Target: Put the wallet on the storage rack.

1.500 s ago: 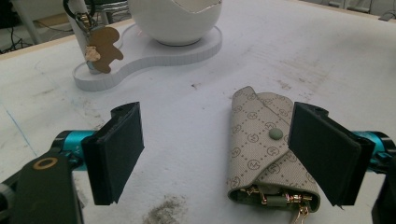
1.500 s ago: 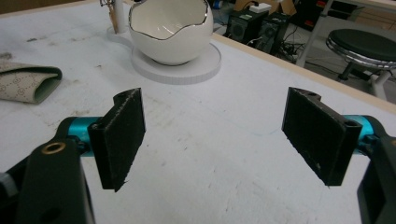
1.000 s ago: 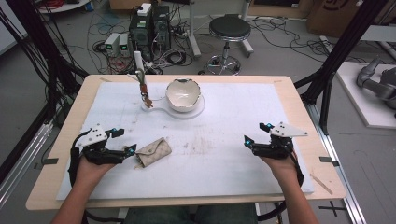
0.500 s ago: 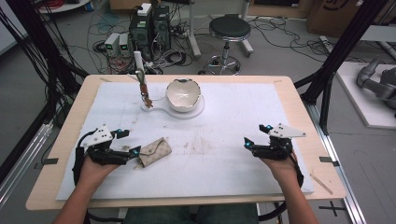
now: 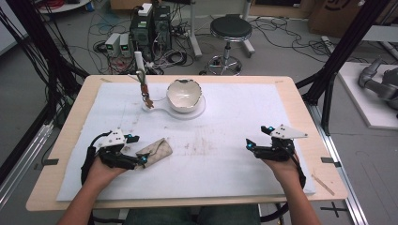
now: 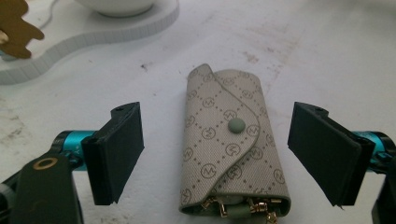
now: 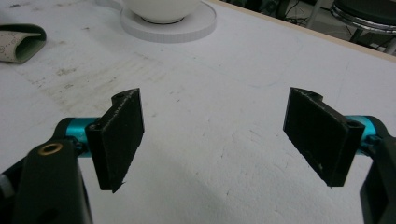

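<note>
Left gripper view has the beige key pouch lying flat on the white surface, its snap flap closed, squarely between the spread jaws of the left claw, neither pad touching it. From the high view, the pouch sits at the near left, well apart from the white bowl. The right claw rests open over bare surface. I'd say the grasp is lined up; next, the jaws must close on the pouch's long sides.
</note>
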